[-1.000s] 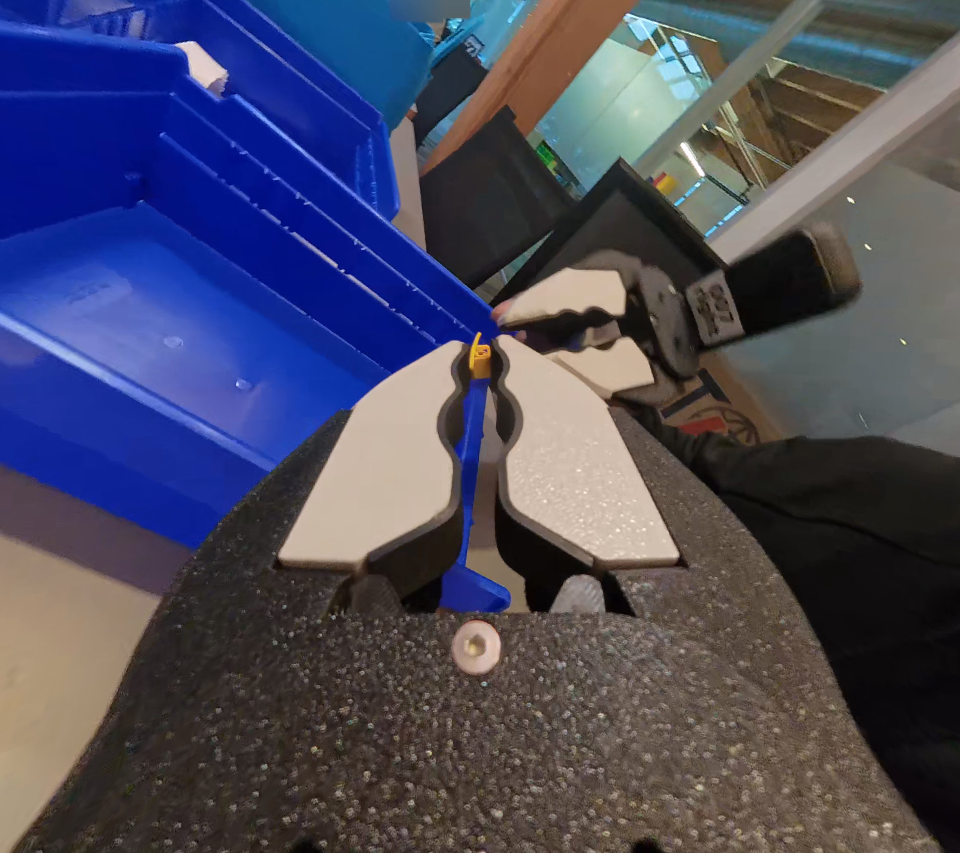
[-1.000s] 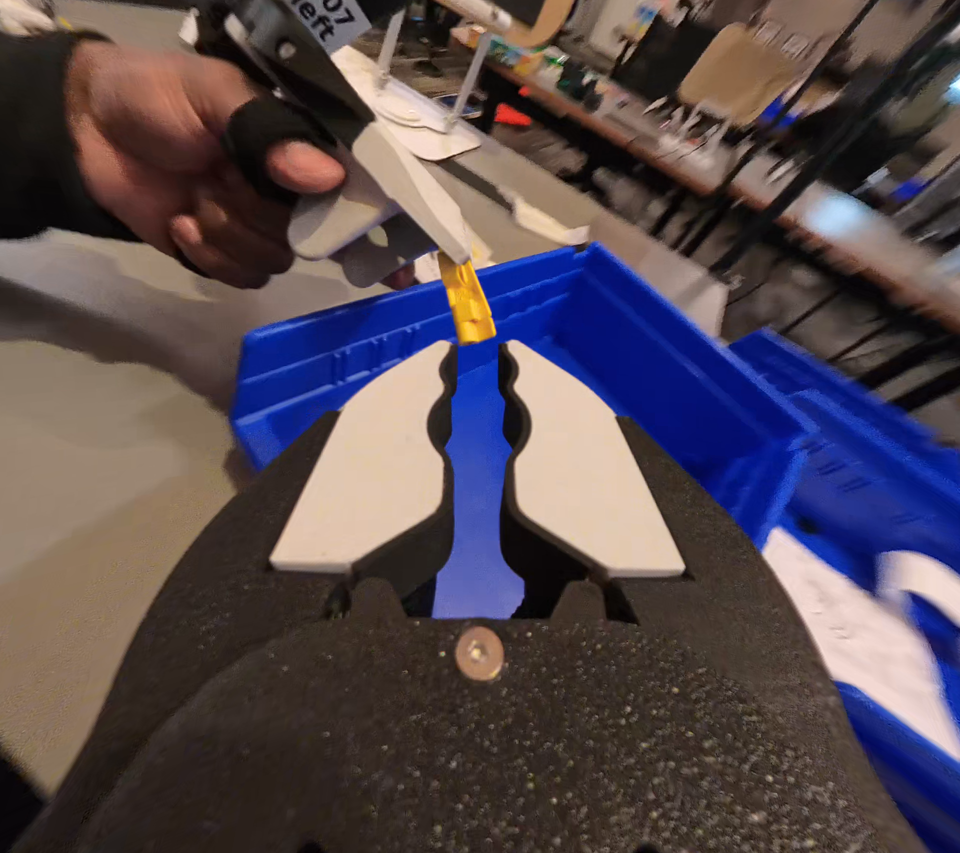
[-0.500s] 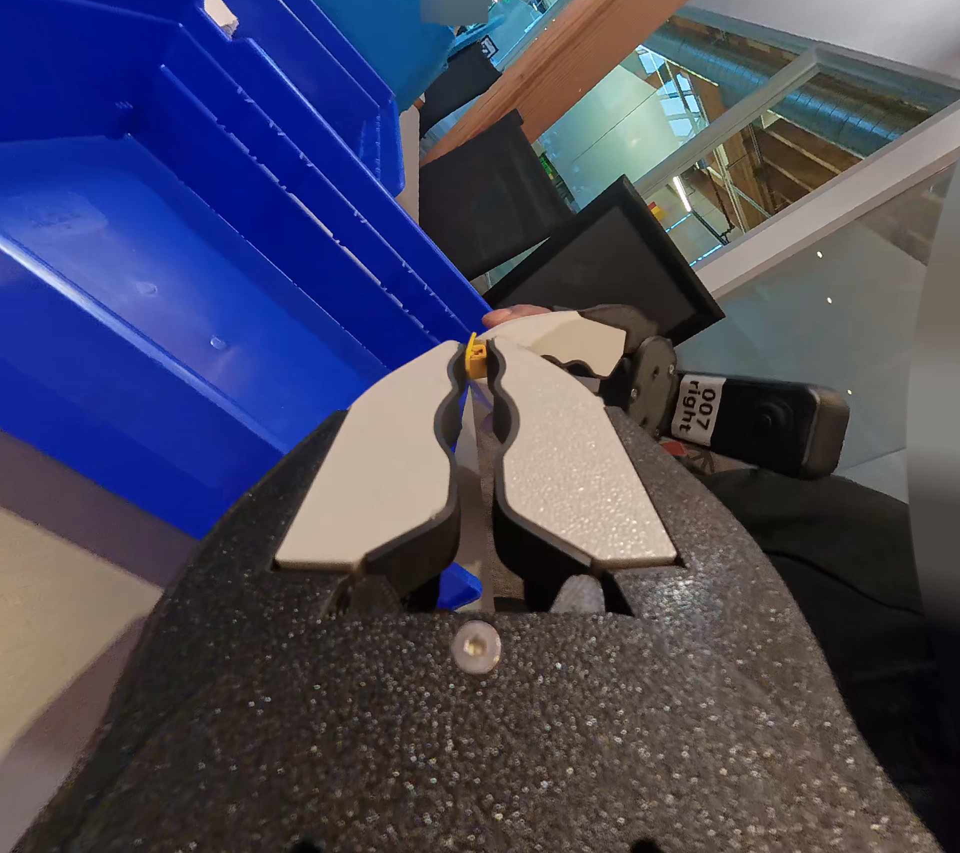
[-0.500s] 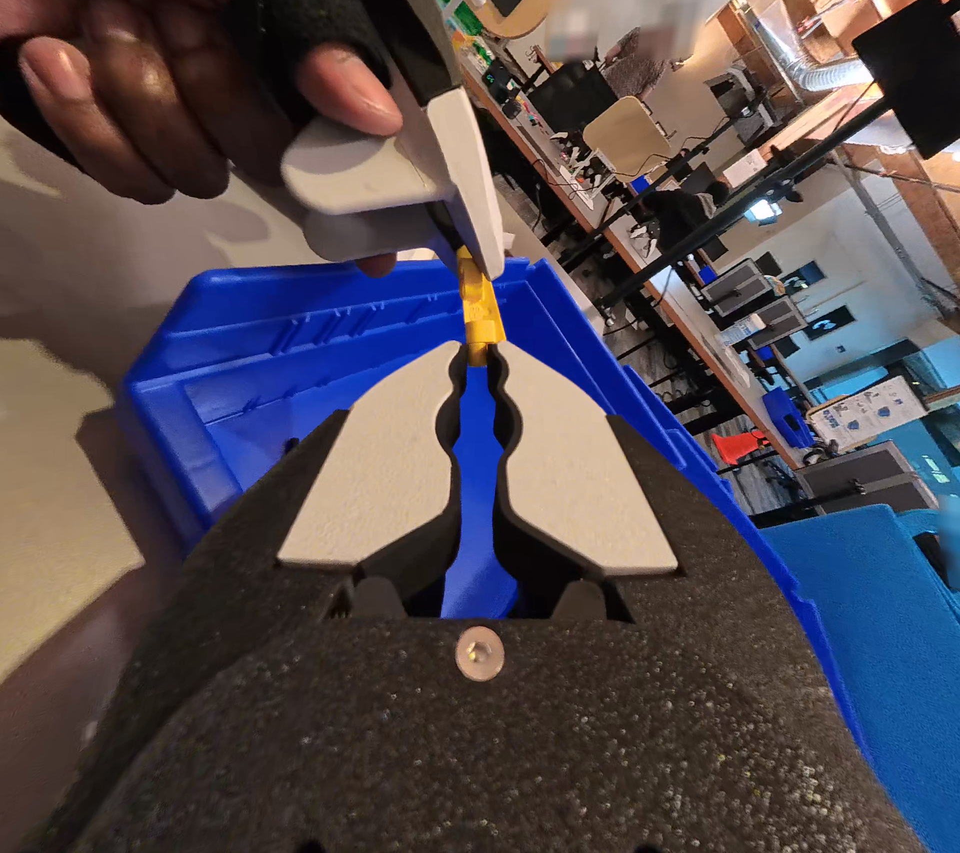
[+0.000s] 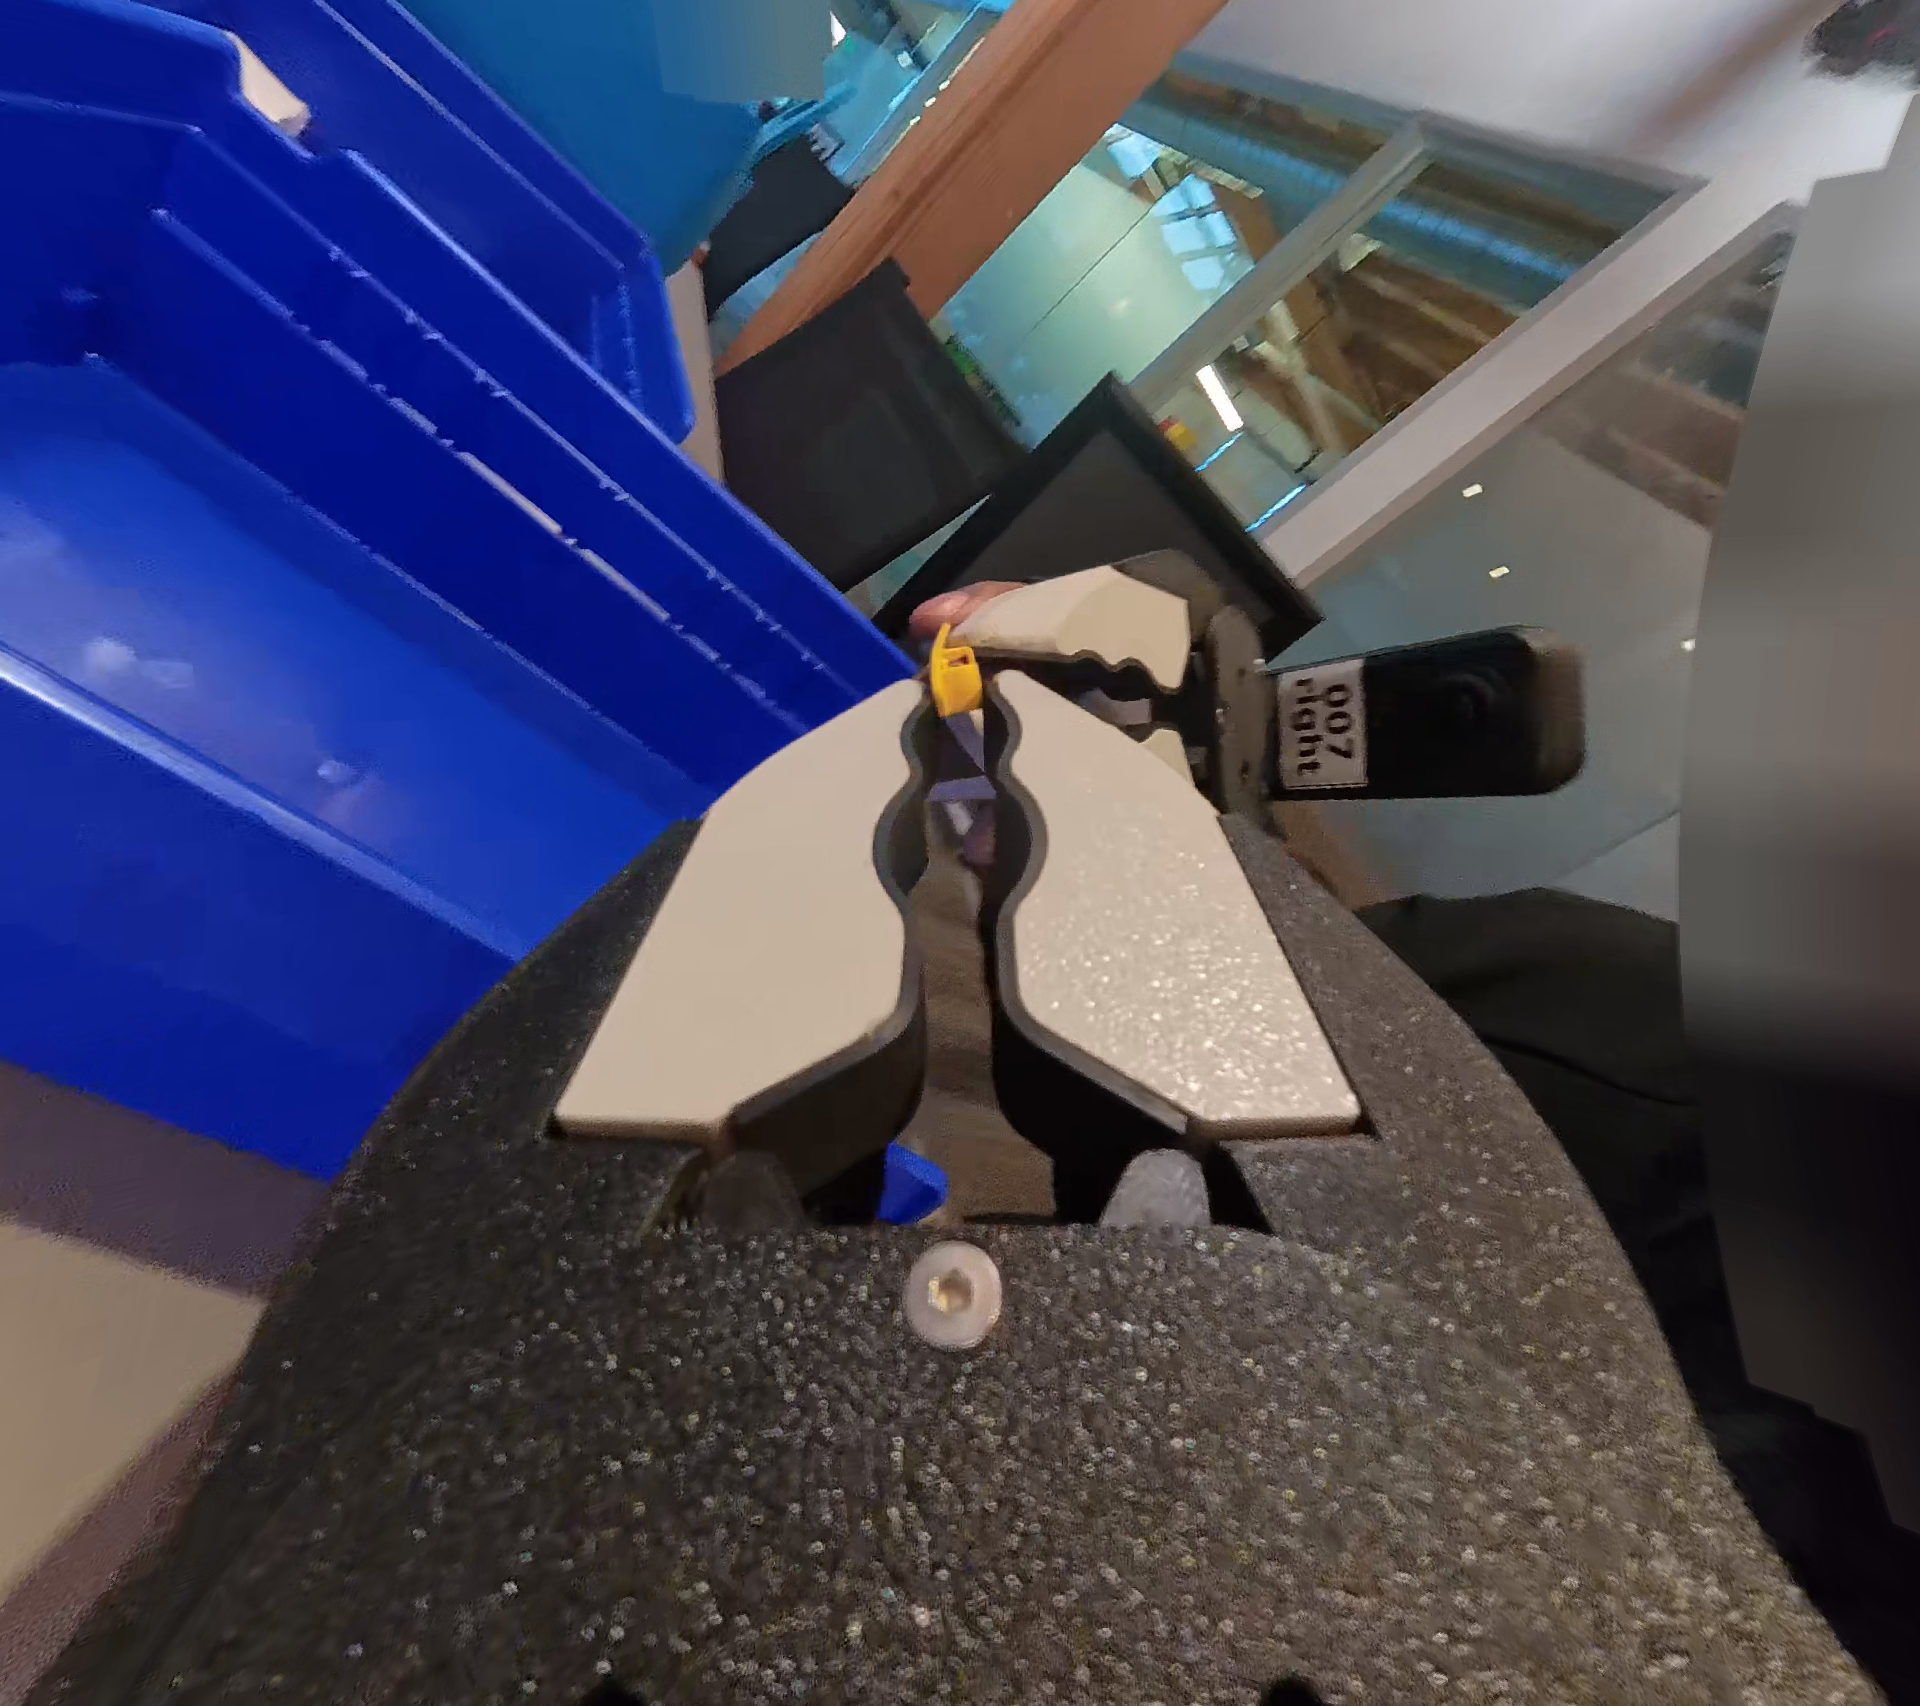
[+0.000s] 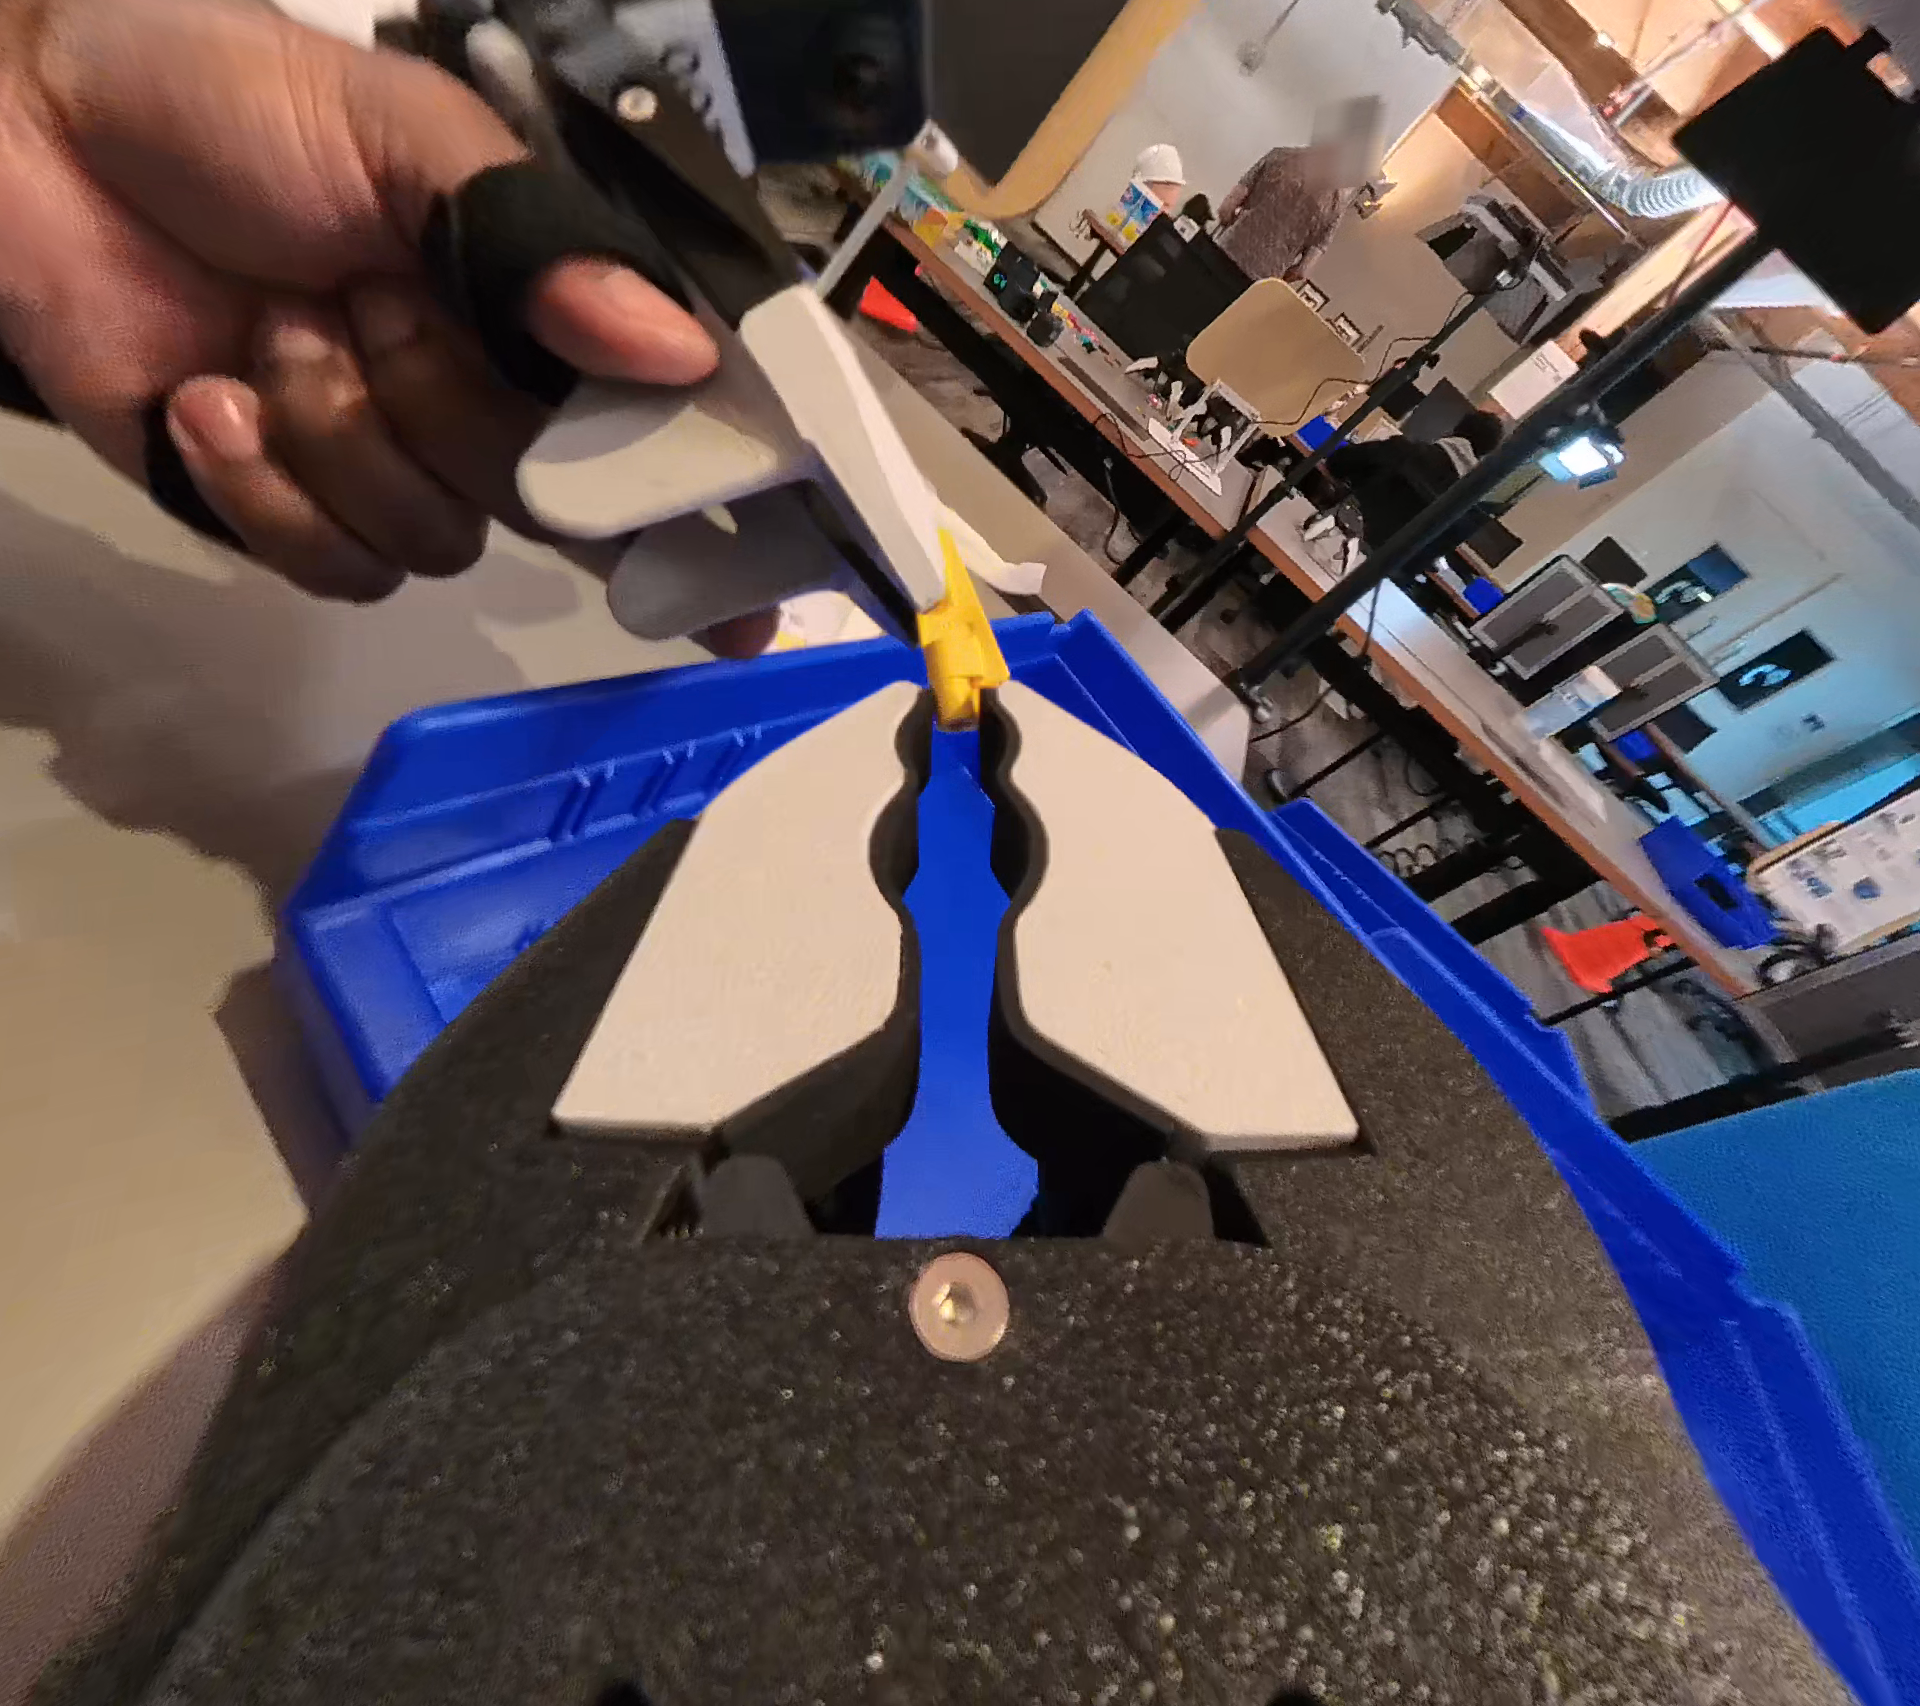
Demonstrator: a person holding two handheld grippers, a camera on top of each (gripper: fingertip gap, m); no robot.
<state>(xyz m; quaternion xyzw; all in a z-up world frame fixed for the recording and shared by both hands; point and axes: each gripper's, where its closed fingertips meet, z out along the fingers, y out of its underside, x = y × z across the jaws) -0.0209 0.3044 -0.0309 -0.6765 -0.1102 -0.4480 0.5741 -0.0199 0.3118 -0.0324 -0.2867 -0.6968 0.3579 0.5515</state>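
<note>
Left wrist view: the left tool [image 5: 961,700] has its two grey fingers [image 5: 800,887] nearly together, clamped at the tips on a small yellow plastic clip [image 5: 954,682]. The right tool [image 5: 1013,664] reaches in from the right, held level, and its tips meet the same yellow piece; a fingertip of the person's hand shows just behind it. Stacked blue storage bins [image 5: 312,576] fill the left side, and a slanted wooden beam [image 5: 1049,56] and glass walls lie beyond. A second ago the right tool sat lower and tilted, just beside the clip; now it is on the clip.

Right wrist view: the right tool [image 6: 961,706] is closed on the lower end of the yellow clip [image 6: 961,654], the pads pressing both sides. The left tool [image 6: 914,586], gripped by the person's hand [image 6: 260,285], comes down from the upper left and pinches the clip's upper end. So both tools hold the one piece, suspended above the far rim of an open blue bin [image 6: 582,783] that stands on the grey desk [image 6: 125,981]. A second ago the right tool's fingers stood wider apart, short of the clip; they have since closed on it. The view has also tilted, so more of the workshop behind shows: long tables with monitors and people standing far off.
</note>
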